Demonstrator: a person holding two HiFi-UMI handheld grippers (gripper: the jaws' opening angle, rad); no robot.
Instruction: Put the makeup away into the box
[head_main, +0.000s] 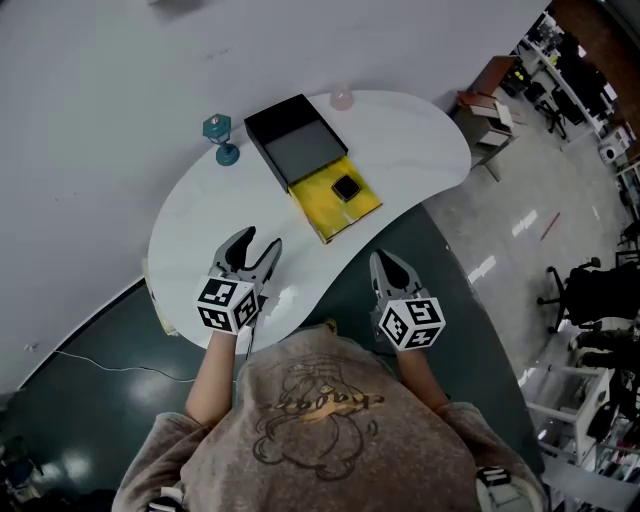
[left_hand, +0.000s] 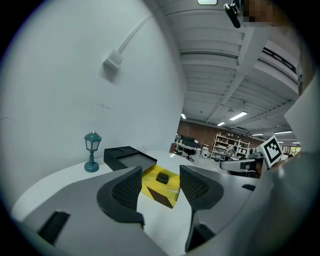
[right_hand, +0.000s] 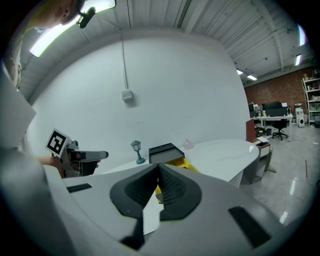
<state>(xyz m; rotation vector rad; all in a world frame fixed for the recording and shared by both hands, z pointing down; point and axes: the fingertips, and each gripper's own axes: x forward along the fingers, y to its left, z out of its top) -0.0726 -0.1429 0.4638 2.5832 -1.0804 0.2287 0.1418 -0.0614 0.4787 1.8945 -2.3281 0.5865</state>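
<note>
Left gripper (head_main: 258, 243) is hovering over the near left of the bench (head_main: 420, 130), jaws standing apart, nothing between them. Right gripper (head_main: 385, 262) is hanging just off the near edge, jaws pressed together, empty. Makeup compact (head_main: 346, 187), small and black, is sitting on the yellow tray (head_main: 322, 215), which is butting against the near side of the black box (head_main: 296, 142), far centre. 1 teal lamp (head_main: 217, 136) is standing left of the box. Step in hand, as I am judging it: reaching for the compact. The left jaws are pointing toward it. They should be coming in level, straddling its 2 sides and closing gently, so it is not skidding off the tray.
</note>
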